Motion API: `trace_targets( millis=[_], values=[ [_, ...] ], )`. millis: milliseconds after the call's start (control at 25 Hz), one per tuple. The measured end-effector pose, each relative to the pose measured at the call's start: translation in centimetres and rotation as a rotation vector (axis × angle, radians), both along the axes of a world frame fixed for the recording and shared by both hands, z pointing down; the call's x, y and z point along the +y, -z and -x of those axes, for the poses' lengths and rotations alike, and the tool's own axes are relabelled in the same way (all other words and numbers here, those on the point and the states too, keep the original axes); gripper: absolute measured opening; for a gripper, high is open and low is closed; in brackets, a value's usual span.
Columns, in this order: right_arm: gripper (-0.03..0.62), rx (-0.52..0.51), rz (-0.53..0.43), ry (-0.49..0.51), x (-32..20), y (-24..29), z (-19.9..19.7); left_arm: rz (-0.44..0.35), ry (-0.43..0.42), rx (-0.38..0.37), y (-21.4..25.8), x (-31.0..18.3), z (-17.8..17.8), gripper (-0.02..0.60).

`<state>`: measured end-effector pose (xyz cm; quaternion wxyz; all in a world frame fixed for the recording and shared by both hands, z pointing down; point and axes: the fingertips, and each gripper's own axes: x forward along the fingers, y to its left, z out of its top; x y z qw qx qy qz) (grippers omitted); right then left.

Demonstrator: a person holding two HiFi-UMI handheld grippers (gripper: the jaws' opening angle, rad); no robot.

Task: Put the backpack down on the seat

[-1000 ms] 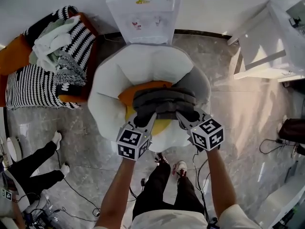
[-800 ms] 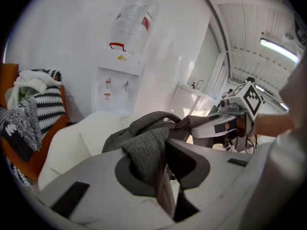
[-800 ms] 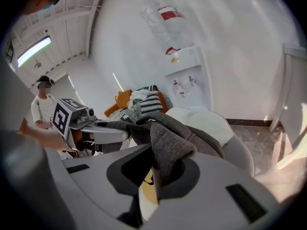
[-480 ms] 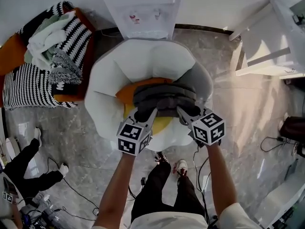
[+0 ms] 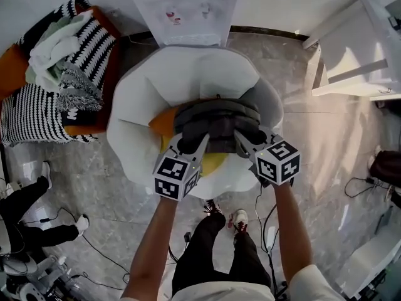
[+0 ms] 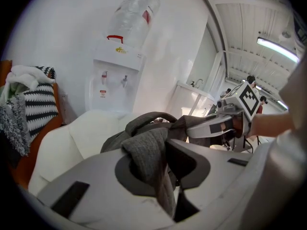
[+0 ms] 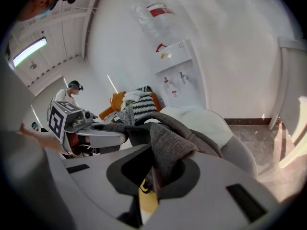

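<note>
Head view: the backpack (image 5: 216, 119) hangs over the middle of the seat (image 5: 188, 80), above an orange cushion (image 5: 163, 123). The left gripper (image 5: 190, 144) and right gripper (image 5: 243, 138) each hold a near corner, probably to keep it level on the way down. Whether it touches the cushion yet I cannot tell.

Left gripper view: the jaws stand narrow, pinched on a fold of grey fabric.

Right gripper view: the same grip, with grey cloth clamped between near-closed jaws and yellow showing below.

Compared with a second ago, the backpack and both grippers sit farther in over the seat, which fills more of the head view. Both grips are unchanged.
</note>
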<state>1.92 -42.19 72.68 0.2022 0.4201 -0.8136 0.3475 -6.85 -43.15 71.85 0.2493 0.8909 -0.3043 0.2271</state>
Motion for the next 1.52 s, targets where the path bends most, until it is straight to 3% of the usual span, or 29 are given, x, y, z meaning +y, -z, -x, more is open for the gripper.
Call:
trace_targets(
  millis=[400, 880, 1200, 1400, 1520],
  values=[
    [0.032, 0.016, -0.027, -0.011, -2.4, -1.7, -0.5, -0.026, -0.007, 0.012, -2.1, -2.3, -0.9, 0.084],
    [0.032, 0.043, -0.019, -0.010, -4.5, -4.0, -0.9, 0.036, 0.032, 0.003, -6.1, -3.9, -1.7, 0.088],
    [0.037, 0.081, -0.020, -0.006, -5.5, -6.4, -1.0, 0.027, 0.057, -0.054, -8.5, -5.8, -1.7, 0.094],
    [0.083, 0.119, -0.013, -0.023, -5.2, -7.3, -1.4, 0.045, 0.104, -0.071, -9.6, -6.1, -1.2, 0.145],
    [0.156, 0.157, -0.018, -0.029, -5.3, -7.7, -2.1, 0.051, 0.117, -0.067, -10.0, -6.3, -1.1, 0.229]
  ],
)
